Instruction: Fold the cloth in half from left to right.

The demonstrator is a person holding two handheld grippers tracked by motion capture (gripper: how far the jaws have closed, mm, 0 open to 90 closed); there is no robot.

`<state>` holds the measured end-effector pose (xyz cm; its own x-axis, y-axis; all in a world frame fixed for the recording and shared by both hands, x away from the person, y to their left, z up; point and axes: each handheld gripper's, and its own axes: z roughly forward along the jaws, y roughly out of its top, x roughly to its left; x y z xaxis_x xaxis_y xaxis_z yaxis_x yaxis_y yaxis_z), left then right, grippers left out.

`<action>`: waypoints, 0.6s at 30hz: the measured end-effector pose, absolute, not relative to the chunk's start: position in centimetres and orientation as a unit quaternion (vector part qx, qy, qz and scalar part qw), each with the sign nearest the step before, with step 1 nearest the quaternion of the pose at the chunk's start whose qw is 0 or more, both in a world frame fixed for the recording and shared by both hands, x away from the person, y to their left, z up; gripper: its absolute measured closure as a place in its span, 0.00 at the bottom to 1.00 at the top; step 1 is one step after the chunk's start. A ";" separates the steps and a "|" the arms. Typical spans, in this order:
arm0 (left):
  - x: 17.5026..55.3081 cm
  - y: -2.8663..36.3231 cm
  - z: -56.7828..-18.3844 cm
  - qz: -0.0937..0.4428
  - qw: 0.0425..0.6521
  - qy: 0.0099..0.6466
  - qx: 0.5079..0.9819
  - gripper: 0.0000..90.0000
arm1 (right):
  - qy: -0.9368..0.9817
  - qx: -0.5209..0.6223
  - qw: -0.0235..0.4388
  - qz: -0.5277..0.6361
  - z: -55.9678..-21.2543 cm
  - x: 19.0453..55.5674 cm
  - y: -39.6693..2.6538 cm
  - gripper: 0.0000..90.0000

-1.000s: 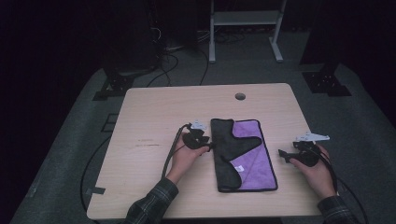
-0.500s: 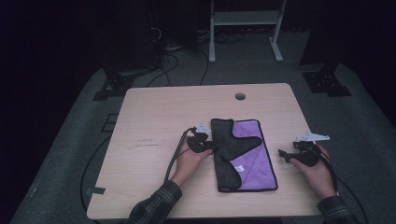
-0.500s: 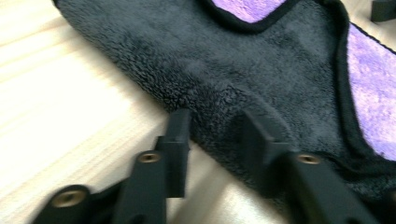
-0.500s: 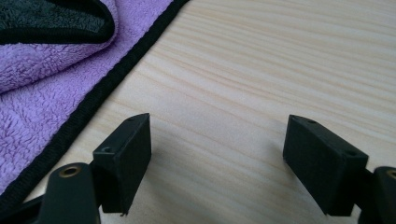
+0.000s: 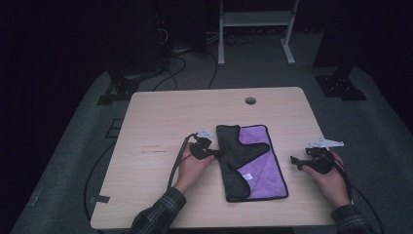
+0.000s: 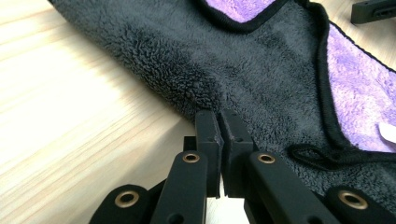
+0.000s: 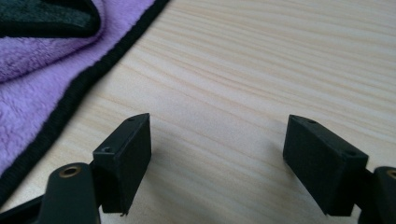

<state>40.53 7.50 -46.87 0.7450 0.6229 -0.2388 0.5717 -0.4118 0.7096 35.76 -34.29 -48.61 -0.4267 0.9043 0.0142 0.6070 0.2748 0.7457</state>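
The left tool (image 6: pixel 219 126) has just been closing and now pinches the dark edge of the towel (image 5: pixel 253 163), which lies partly folded on the bench (image 5: pixel 160 122). The bite looks thin, so I think the fleece may slip out when lifted. The left hand (image 5: pixel 192 168) lies low, pointing sideways at the towel. The right tool (image 7: pixel 217 163) stands wide over bare wood beside the purple edge, holding nothing.
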 end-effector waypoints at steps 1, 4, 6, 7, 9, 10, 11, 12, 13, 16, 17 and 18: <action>40.4 8.2 -46.7 0.034 0.409 0.357 0.839 0.97 | 0.769 0.491 0.214 0.348 -48.6 35.8 -34.3 0.25; 40.3 9.1 -46.5 0.037 0.407 0.358 0.840 0.97 | 0.769 0.491 0.213 0.349 -48.6 35.8 -34.3 0.25; 40.3 9.9 -46.4 0.038 0.405 0.359 0.840 0.97 | 0.769 0.491 0.214 0.349 -48.6 35.7 -34.3 0.25; 40.3 10.4 -46.3 0.041 0.404 0.360 0.840 0.97 | 0.769 0.491 0.214 0.349 -48.6 35.7 -34.3 0.25; 40.3 11.4 -46.2 0.042 0.410 0.360 0.837 0.97 | 0.770 0.491 0.213 0.349 -48.6 35.7 -34.3 0.25; 40.3 11.8 -46.2 0.043 0.411 0.364 0.835 0.97 | 0.770 0.491 0.213 0.349 -48.6 35.7 -34.3 0.25; 40.4 12.3 -46.2 0.046 0.407 0.364 0.836 0.97 | 0.770 0.490 0.212 0.349 -48.6 35.7 -34.2 0.25; 40.5 12.8 -46.1 0.048 0.406 0.368 0.835 0.97 | 0.770 0.490 0.212 0.349 -48.6 35.7 -34.2 0.25; 40.6 13.2 -46.1 0.049 0.407 0.370 0.834 0.97 | 0.770 0.490 0.212 0.349 -48.6 35.6 -34.2 0.25; 40.9 14.4 -45.9 0.063 0.401 0.376 0.833 0.97 | 0.772 0.487 0.210 0.350 -48.6 35.5 -34.0 0.24; 41.0 14.8 -45.9 0.067 0.397 0.377 0.834 0.97 | 0.774 0.485 0.210 0.349 -48.6 35.5 -33.9 0.23; 41.1 15.1 -46.0 0.071 0.396 0.380 0.833 0.97 | 0.775 0.484 0.208 0.349 -48.6 35.4 -33.8 0.22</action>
